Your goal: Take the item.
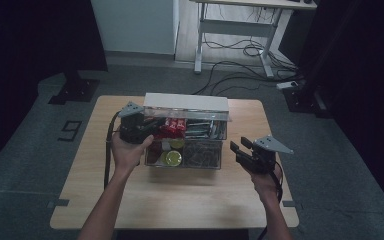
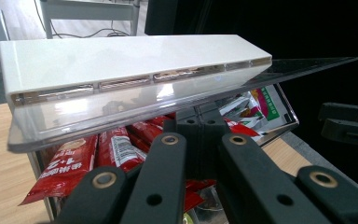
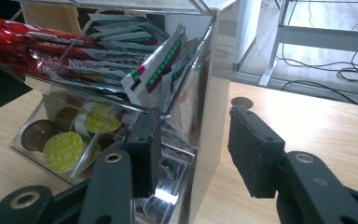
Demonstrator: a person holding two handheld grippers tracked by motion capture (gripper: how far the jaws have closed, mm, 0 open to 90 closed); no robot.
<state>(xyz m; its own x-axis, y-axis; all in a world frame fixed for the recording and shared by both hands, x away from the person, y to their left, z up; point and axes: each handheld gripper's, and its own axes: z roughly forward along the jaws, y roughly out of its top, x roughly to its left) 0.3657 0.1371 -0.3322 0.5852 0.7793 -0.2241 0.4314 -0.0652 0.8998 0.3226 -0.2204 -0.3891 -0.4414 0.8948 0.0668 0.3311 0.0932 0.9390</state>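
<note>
A clear plastic organiser box (image 1: 221, 161) with a white top (image 1: 185, 101) stands in the middle of the wooden table (image 1: 180, 200). Its upper shelf holds red sachets (image 1: 172, 125) and green-and-white sachets (image 3: 154, 70). Below lie yellow-green and brown capsules (image 3: 63, 149). My left gripper (image 1: 155, 129) reaches into the box's upper left from the side. Its jaws are shut together (image 2: 200, 123) just under the raised clear flap (image 2: 307, 63), above the red sachets (image 2: 116, 144). My right gripper (image 1: 240, 145) hovers open by the box's right end. The box's corner edge stands between its jaws (image 3: 193, 121), which do not touch it.
A white desk frame (image 1: 235, 30) with loose cables (image 1: 245, 50) stands on the floor beyond the table. Black stands sit at the far left (image 1: 75, 87) and far right (image 1: 305, 95). Bare tabletop lies in front of the box and to its right (image 3: 307, 121).
</note>
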